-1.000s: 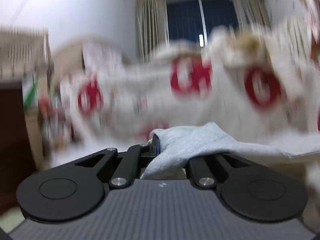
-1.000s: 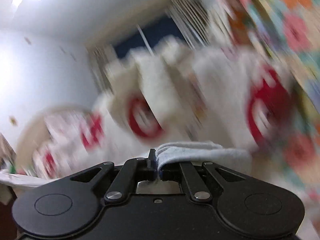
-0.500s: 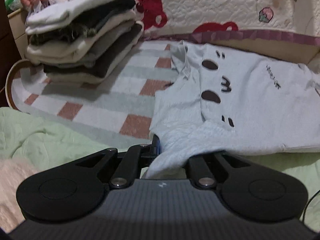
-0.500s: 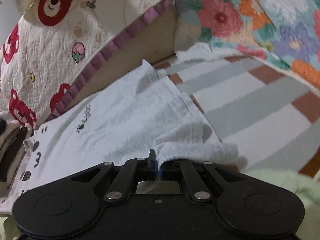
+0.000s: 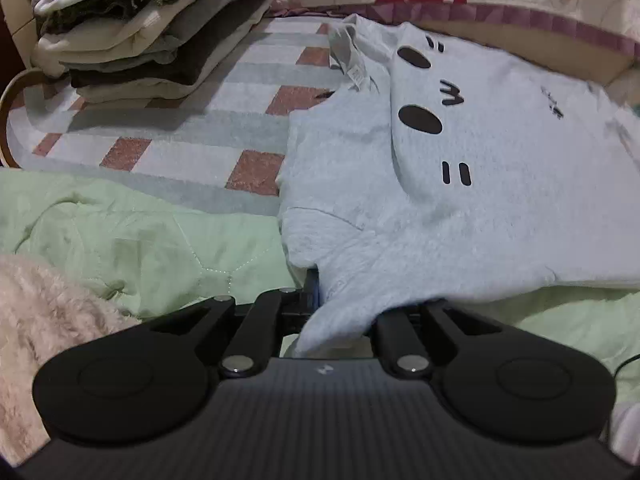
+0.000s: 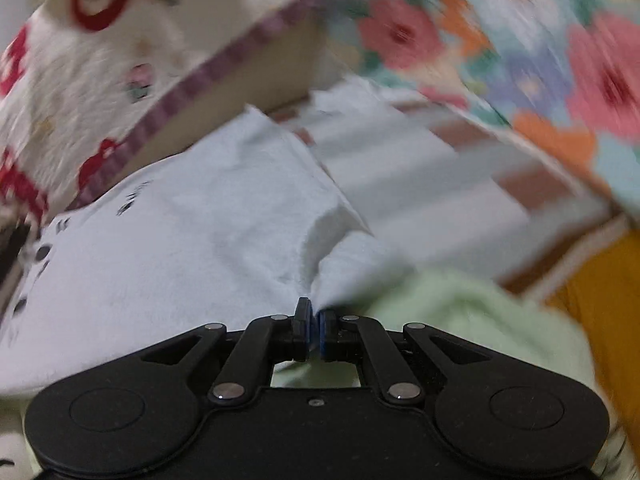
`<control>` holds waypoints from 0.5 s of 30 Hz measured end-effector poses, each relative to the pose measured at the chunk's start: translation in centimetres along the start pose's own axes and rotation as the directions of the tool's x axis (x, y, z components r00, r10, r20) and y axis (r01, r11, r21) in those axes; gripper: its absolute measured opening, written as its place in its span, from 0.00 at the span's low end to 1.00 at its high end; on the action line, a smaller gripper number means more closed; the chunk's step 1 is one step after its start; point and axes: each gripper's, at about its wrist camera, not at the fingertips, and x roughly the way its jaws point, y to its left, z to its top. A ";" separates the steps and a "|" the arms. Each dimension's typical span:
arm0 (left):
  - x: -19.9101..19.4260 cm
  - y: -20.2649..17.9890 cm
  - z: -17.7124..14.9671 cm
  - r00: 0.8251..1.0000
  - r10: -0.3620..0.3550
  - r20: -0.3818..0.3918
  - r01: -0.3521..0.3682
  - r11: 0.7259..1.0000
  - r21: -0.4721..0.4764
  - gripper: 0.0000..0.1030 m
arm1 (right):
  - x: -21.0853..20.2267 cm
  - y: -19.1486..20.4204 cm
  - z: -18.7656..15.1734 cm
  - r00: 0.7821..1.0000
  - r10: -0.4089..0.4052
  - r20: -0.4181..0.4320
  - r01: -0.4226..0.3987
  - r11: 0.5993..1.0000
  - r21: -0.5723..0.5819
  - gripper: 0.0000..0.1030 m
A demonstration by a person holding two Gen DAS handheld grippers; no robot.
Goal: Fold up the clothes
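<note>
A pale grey-blue cotton T-shirt [image 5: 460, 200] printed with a black cartoon cat face lies spread across the bed, its far part on a checked sheet of grey, white and brick-red squares [image 5: 192, 148] and its near edge on a light green quilted blanket [image 5: 132, 240]. The left gripper [image 5: 320, 300] is clamped tight on the near hem at that side, cloth bunching over and hiding its right finger. The right gripper [image 6: 314, 320], seen in a blurred view, is pinched closed on the opposite near corner of the same shirt [image 6: 192, 248], with blue pads pressed together on a peak of fabric. Beyond the shirt runs a white quilt with red bear prints and a purple trim [image 5: 500, 4]. A stack of folded clothes in cream, brown and white [image 5: 148, 36] sits at the far left on the checked sheet, apart from the shirt. A fluffy pinkish fabric [image 5: 44, 312] lies at the near left, and a floral quilt [image 6: 520, 52] rises at the right.
</note>
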 end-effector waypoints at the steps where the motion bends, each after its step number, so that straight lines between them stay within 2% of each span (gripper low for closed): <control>1: 0.1 -0.2 0.0 1.000 0.008 0.001 -0.008 1.000 0.008 0.06 | 0.0 -0.4 0.0 1.000 0.009 0.001 -0.009 1.000 0.012 0.03; 7: 0.0 -0.9 -0.2 0.999 0.029 0.015 -0.029 0.999 0.022 0.06 | 0.7 -2.3 0.9 0.999 0.047 0.003 -0.047 0.991 0.122 0.18; 9: 0.1 -0.9 -0.1 0.999 0.033 0.014 -0.033 0.999 0.025 0.06 | 1.5 -2.8 1.2 0.999 0.051 0.008 -0.051 0.983 0.174 0.35; 10: 0.1 -0.9 0.0 0.999 0.035 0.014 -0.035 0.999 0.027 0.06 | 1.6 -2.7 1.5 0.999 0.044 0.019 -0.046 0.985 0.169 0.36; 11: 0.2 -0.9 0.2 0.999 0.037 0.015 -0.037 0.999 0.029 0.06 | 1.3 -2.2 1.9 0.999 0.024 0.043 -0.029 0.993 0.118 0.36; 12: 0.2 -0.9 0.4 0.999 0.038 0.020 -0.038 0.999 0.030 0.06 | 1.0 -1.7 2.3 0.998 0.005 0.068 -0.010 0.998 0.067 0.09; 15: -1.5 -0.8 1.0 0.999 0.017 0.050 -0.019 1.000 0.025 0.06 | -0.5 -0.2 3.4 0.987 -0.038 0.156 0.051 0.995 -0.080 0.01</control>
